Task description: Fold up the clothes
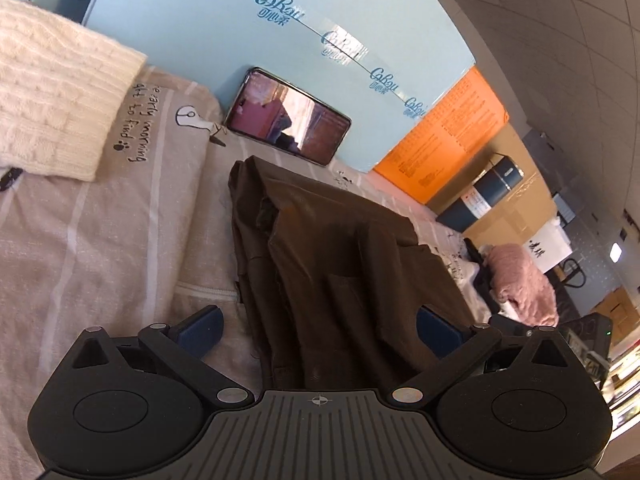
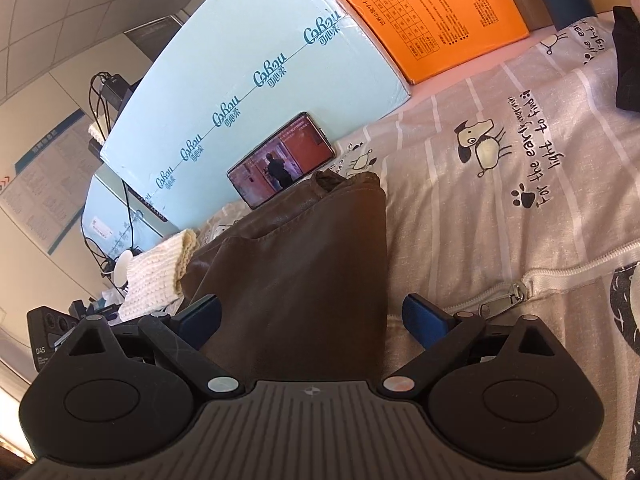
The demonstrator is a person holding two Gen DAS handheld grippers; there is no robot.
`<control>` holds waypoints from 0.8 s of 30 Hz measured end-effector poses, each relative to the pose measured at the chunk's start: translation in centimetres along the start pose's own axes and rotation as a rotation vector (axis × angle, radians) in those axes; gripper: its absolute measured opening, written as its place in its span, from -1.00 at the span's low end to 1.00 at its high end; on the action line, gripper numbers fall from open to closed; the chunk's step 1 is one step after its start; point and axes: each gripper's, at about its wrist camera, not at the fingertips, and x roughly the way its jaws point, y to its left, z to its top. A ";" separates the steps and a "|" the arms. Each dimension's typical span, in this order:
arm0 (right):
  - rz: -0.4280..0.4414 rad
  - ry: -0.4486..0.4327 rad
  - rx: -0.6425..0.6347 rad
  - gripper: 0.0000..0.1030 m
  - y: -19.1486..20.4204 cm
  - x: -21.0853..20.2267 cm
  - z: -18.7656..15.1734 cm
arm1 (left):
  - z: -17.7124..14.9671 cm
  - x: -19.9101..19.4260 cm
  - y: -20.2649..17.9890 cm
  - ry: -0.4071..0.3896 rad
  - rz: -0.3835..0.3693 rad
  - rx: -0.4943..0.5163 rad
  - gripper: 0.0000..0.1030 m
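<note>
A dark brown garment (image 1: pixel 340 264) lies partly folded on the printed grey bedsheet (image 1: pixel 100 248). My left gripper (image 1: pixel 320 332) is open, its blue pads on either side of the garment's near end, not closed on it. In the right wrist view the same brown garment (image 2: pixel 304 272) runs away from me toward the phone. My right gripper (image 2: pixel 316 320) is open too, its fingers straddling the garment's near edge. A cream knitted garment (image 1: pixel 52 100) lies at the left, and it also shows in the right wrist view (image 2: pixel 156 280).
A phone (image 1: pixel 288 116) with its screen on leans against a light blue carton (image 1: pixel 280 40) behind the garment. An orange box (image 1: pixel 448 140), a dark blue flask (image 1: pixel 480 196) and a pink fluffy garment (image 1: pixel 520 280) lie to the right. A zipper (image 2: pixel 520 292) crosses the sheet.
</note>
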 end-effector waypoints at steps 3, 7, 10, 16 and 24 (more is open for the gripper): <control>0.038 0.038 0.001 0.96 0.4 0.8 0.1 | 0.0 0.7 0.1 0.007 -0.048 -0.053 1.00; 0.086 0.071 0.063 1.00 0.3 1.4 0.4 | -0.4 1.7 0.0 0.041 -0.186 -0.095 1.00; 0.138 0.086 0.096 0.98 0.0 1.3 0.5 | -0.8 2.1 -0.5 0.050 -0.249 -0.078 1.00; 0.177 0.131 0.027 0.85 1.5 1.4 -0.3 | -1.5 2.1 -1.1 0.027 -0.304 -0.037 1.00; 0.069 0.095 0.014 -0.05 1.1 1.8 -1.0 | -3.0 2.8 -3.6 -0.040 -0.039 0.221 0.16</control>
